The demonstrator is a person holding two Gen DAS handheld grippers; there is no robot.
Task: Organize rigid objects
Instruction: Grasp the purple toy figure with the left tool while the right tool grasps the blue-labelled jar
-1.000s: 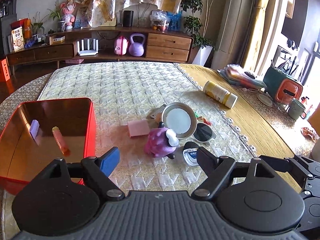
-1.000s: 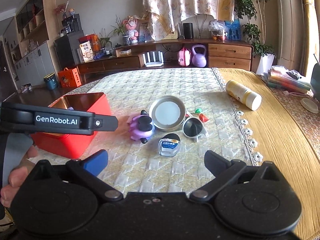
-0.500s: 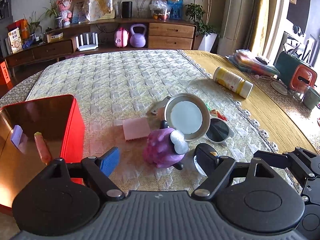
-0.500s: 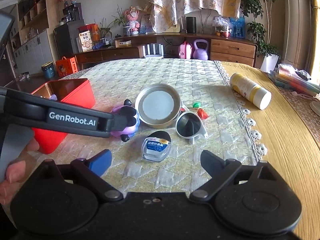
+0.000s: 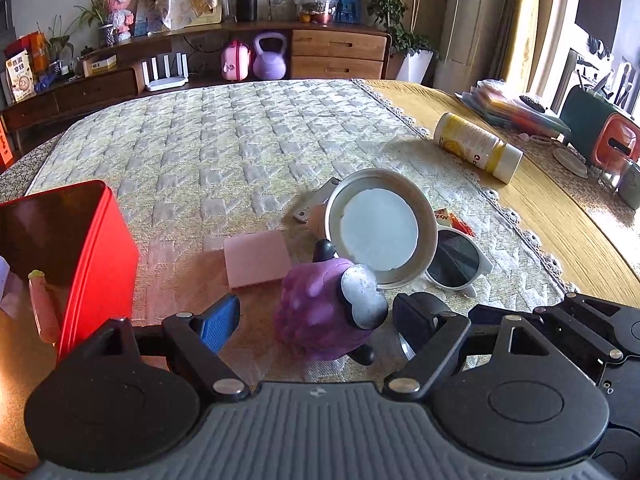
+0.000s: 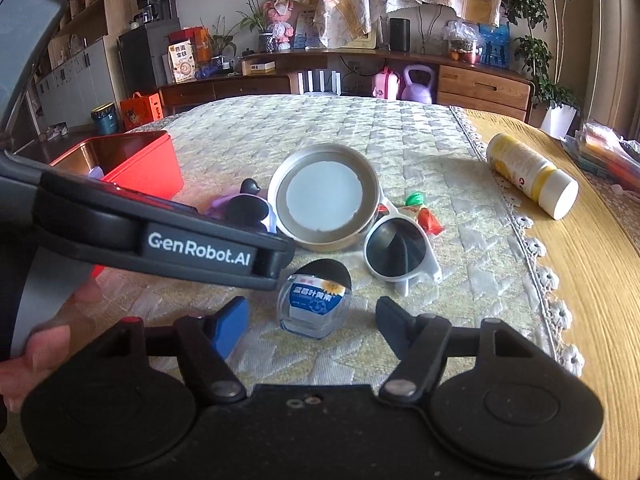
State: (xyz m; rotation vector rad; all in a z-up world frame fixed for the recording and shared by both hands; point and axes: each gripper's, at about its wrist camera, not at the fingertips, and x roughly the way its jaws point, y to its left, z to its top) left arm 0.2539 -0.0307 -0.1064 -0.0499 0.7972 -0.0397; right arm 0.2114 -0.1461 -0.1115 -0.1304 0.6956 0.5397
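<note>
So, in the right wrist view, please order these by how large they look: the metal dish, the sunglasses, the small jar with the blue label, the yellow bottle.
1. Metal dish, clearly largest.
2. Yellow bottle and sunglasses: they look alike in size, and the bottle lies farther away, so I do not rank them.
3. Small jar, smallest, though nearest the camera.

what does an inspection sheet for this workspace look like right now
surface: quilted cloth over the table
job's things: purple toy, pink block, metal dish, sunglasses, small jar, red tin holding two items
clutter: yellow bottle on its side, snack packet
grippers: left gripper open around the toy; right gripper open at the jar
cables: nothing seen
surroundings: sideboard, kettlebell, plants
</note>
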